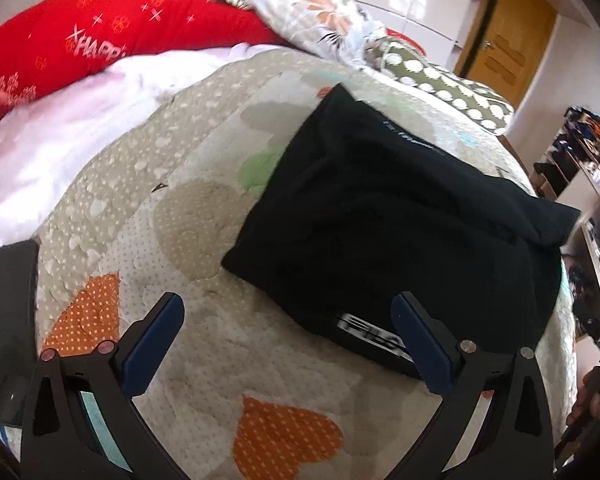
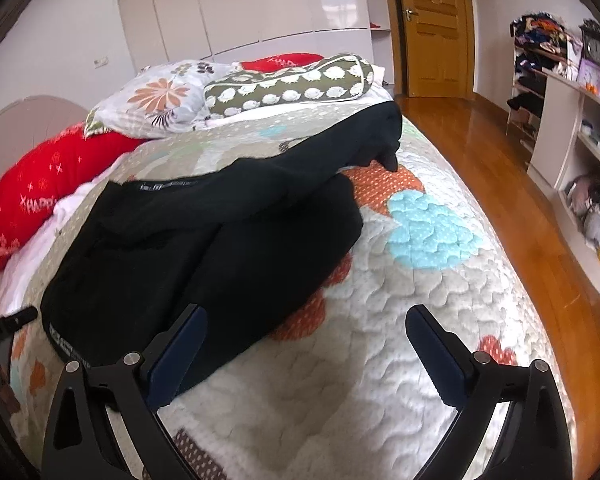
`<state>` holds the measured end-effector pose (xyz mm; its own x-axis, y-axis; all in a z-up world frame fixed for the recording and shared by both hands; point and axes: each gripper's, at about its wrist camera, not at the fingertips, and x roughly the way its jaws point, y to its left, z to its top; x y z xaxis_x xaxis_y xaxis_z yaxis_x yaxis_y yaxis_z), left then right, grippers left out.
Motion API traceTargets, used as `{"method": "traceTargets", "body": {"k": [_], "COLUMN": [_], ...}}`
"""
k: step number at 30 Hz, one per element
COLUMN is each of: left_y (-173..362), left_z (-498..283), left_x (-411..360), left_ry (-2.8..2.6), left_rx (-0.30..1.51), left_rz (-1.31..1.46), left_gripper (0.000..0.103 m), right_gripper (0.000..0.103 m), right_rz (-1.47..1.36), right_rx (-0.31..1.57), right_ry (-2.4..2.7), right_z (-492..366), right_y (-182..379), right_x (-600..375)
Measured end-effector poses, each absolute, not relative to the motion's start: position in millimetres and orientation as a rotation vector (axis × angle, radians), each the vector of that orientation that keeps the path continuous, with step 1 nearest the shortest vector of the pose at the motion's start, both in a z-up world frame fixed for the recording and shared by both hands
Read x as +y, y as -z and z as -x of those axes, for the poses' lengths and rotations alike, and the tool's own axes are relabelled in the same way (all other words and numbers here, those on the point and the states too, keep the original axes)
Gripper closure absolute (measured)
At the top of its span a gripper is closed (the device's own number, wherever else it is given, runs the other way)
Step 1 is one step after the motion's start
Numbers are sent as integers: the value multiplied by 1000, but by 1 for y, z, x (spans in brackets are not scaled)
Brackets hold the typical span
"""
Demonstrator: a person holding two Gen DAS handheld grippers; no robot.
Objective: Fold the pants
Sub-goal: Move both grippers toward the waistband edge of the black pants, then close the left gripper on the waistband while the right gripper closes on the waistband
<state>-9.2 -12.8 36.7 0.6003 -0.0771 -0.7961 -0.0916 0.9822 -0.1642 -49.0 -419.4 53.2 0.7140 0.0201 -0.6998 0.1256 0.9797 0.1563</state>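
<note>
Nearest my left gripper [image 1: 288,344], jaws spread and empty, the black pants [image 1: 400,220] lie as a squarish bundle on the quilt [image 1: 204,208]. Soft, limp, light, I judge; best pinched at the edge. My right gripper [image 2: 306,356], also agape, shows a leg [image 2: 340,148] trailing out towards the pillows, unseen from the left.

The left gripper [image 1: 288,340] is showing 2 black angular arms, each wearing a dark blue pad and 2 round silver screws at its joints. The right gripper [image 2: 306,352] is looking identical: black frame, blue pads [image 2: 180,360], silver pivot screws.
</note>
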Motion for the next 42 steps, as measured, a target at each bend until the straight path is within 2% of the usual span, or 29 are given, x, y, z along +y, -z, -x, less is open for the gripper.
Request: {"method": "traceTargets", "body": {"k": [3, 7, 9, 11, 12, 13, 14, 15, 16, 17, 18, 20, 25, 26, 27, 28, 29, 30, 31, 34, 36, 37, 38, 39, 42], "left_y": [-29, -17, -16, -16, -16, -16, -16, -16, -17, -19, -23, -31, -47, -48, -48, -47, -45, -43, -41, -37, -36, -35, -34, -33, -36], "left_z": [0, -16, -21, -27, -30, -32, -33, -34, -35, -35, -32, -27, -10, -9, -8, -7, -7, -5, -4, -6, -8, -9, -9, -10, -7], "left_x": [-17, -24, -25, -27, -27, -27, -27, -28, -28, -28, -27, -28, -22, -21, -20, -20, -20, -19, -19, -19, -19, -20, -21, -21, -16], "left_ry": [7, 41, 41, 45, 42, 44, 40, 23, 20, 45, 83, 90, 120, 119, 114, 110, 107, 103, 99, 91, 82, 76, 72, 68, 81], "left_rx": [957, 999, 1001, 998, 994, 984, 974, 971, 972, 974, 978, 960, 921, 922, 923, 927, 934, 939, 942, 958, 965, 968, 970, 973, 969], "left_rz": [200, 220, 231, 243, 249, 256, 255, 240, 229, 240, 272, 267, 272, 273, 272, 273, 276, 277, 275, 284, 286, 283, 281, 283, 311], "left_gripper": [0, 0, 0, 0, 0, 8, 16, 42, 58, 68, 81, 82, 83, 83, 83, 83, 83, 83, 83, 83, 83, 83, 83, 83, 83], "right_gripper": [9, 22, 35, 66, 73, 83, 88, 90, 94, 97, 98, 103, 103, 96, 94, 81, 55, 46, 42, 42, 45, 52, 81, 101, 100], "right_rz": [-206, -269, -301, -327, -331, -333, -339, -347, -351, -351, -351, -345, -308, -333, -361, -388, -411, -434, -442, -413, -432, -458, -474, -494, -533], "right_rx": [775, 798, 816, 829, 828, 825, 815, 796, 782, 769, 752, 715, 681, 692, 705, 726, 748, 761, 760, 759, 775, 782, 785, 793, 799], "right_ry": [61, 59, 55, 36, 31, 31, 31, 32, 37, 43, 46, 49, 68, 65, 56, 42, 27, 9, -1, -2, 3, -13, -26, -42, -98], "right_z": [33, 6, -8, -18, -21, -22, -21, -17, -12, -7, 1, 20, 61, 63, 63, 61, 57, 52, 48, 29, 9, -1, -8, -16, -15], "right_y": [-51, -41, -34, -27, -25, -25, -26, -28, -32, -36, -42, -54, -74, -71, -66, -62, -56, -50, -47, -42, -34, -30, -27, -24, -26], "right_x": [-428, -443, -447, -449, -449, -449, -449, -450, -451, -451, -452, -454, -465, -471, -474, -477, -478, -477, -476, -467, -467, -468, -469, -471, -474]}}
